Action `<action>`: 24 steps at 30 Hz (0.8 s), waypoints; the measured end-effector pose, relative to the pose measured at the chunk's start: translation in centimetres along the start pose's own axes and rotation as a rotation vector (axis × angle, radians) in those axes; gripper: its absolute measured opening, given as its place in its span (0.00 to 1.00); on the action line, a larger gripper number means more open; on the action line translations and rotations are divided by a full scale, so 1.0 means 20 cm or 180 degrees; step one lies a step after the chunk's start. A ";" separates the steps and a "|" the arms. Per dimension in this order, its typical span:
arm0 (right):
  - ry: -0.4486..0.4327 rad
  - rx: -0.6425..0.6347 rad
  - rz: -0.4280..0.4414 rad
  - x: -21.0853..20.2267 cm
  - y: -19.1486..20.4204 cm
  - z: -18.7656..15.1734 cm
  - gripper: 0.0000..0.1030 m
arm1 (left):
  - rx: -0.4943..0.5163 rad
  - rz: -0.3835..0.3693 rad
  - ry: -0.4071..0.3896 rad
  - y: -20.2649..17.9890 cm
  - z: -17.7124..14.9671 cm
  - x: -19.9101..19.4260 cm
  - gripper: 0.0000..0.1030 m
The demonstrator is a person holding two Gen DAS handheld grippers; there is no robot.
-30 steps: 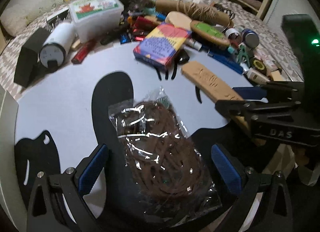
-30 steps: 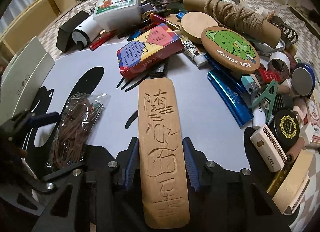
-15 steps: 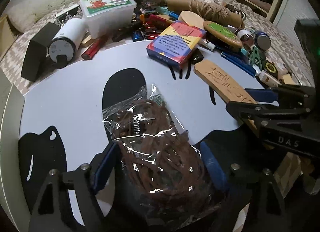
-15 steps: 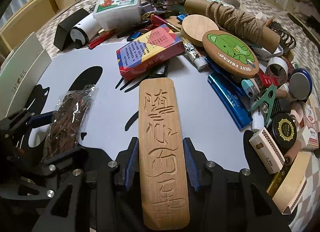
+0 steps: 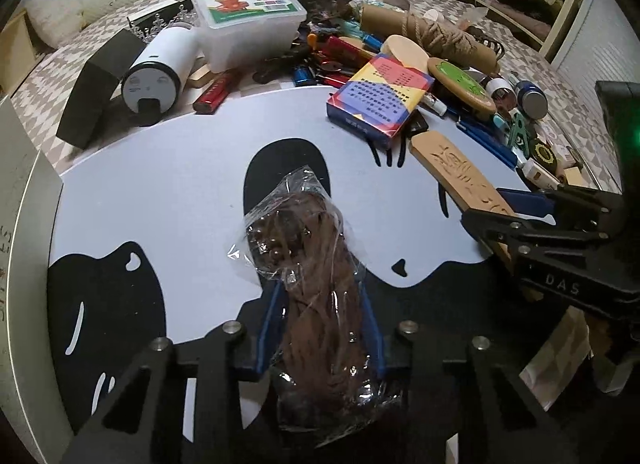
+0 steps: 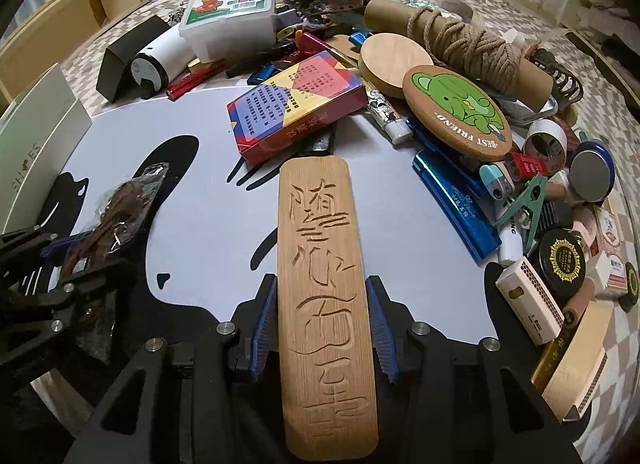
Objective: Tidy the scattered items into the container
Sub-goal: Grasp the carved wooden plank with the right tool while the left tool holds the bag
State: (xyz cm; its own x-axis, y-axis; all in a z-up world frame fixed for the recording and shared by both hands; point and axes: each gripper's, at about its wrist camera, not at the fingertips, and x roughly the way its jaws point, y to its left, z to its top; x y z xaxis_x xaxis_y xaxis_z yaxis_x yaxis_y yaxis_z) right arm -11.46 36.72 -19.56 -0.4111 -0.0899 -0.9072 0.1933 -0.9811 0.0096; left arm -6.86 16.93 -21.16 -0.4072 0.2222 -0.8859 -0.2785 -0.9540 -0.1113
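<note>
My left gripper is shut on a clear plastic bag of brown cord, squeezed narrow between the blue pads, over the pale blue mat. My right gripper is shut on a carved wooden plaque that runs lengthwise between its pads. The bag and the left gripper show at the left of the right wrist view. The plaque and the right gripper show at the right of the left wrist view.
A colourful card box, a green bear coaster, a rope-wound tube, a blue tin, a white bottle and a lidded plastic box crowd the mat's far and right sides. A white box wall stands at left.
My left gripper closed on the bag of brown cord, which is now pinched narrow. The right gripper kept its hold on the plaque and barely moved.
</note>
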 end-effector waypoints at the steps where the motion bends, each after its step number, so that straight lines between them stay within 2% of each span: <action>1: 0.0007 0.0007 0.0018 0.00 0.02 -0.01 0.43 | -0.0008 -0.0009 0.0002 0.01 0.00 0.00 0.33; 12: 0.0089 0.0086 0.0216 -0.01 0.22 -0.09 0.43 | -0.0093 -0.0095 0.0002 0.08 -0.01 -0.03 0.24; 24: 0.0168 0.0104 0.0460 -0.04 0.37 -0.09 0.43 | -0.0155 -0.0121 -0.0055 0.15 -0.04 -0.08 0.23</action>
State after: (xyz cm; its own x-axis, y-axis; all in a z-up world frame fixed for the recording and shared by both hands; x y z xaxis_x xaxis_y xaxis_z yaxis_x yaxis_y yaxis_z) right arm -8.20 29.79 -19.53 -0.3336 -0.2223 -0.9161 0.2177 -0.9637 0.1546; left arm -6.45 13.52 -20.40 -0.4122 0.2614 -0.8728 -0.2515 -0.9534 -0.1668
